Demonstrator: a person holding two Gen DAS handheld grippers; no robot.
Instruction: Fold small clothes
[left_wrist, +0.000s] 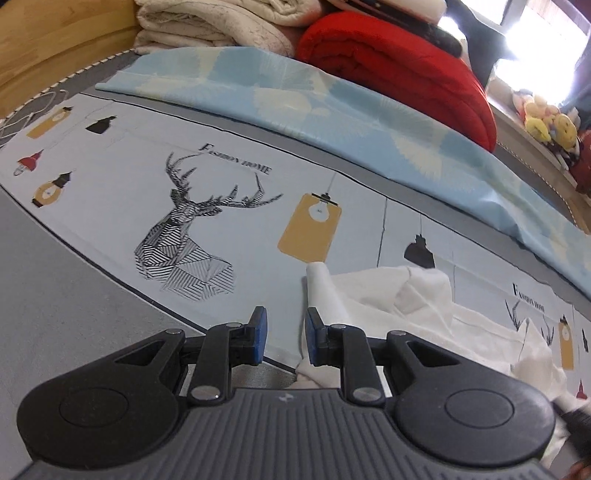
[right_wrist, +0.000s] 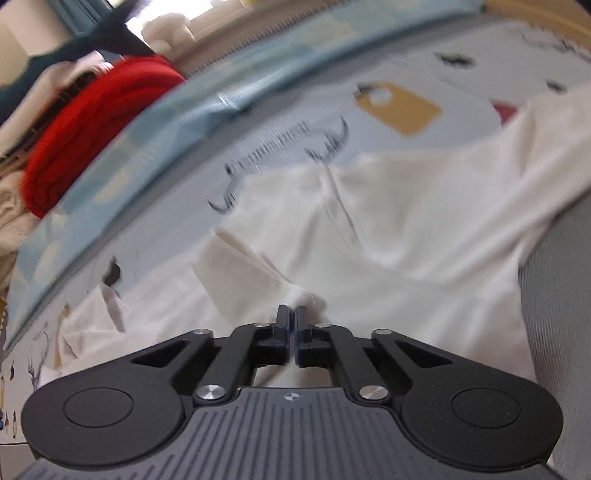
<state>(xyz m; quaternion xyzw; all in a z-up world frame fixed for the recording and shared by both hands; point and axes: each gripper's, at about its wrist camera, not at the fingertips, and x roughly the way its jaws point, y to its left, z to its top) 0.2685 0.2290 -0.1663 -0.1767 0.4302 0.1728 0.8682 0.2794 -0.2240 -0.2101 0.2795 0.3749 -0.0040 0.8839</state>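
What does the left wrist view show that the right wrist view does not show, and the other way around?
Only the left wrist view shows the open left gripper, the deer print and the plush toys. Only the right wrist view shows the right gripper shut on a bunched part of the white garment. Both show that garment, the red blanket and the light blue cloth.

We see daylight glare from window (left_wrist: 546, 33), blown out. Left wrist view sharp; right wrist view motion-blurred throughout. Fisheye bends bedsheet (left_wrist: 110, 155) edges. Shadows soft.
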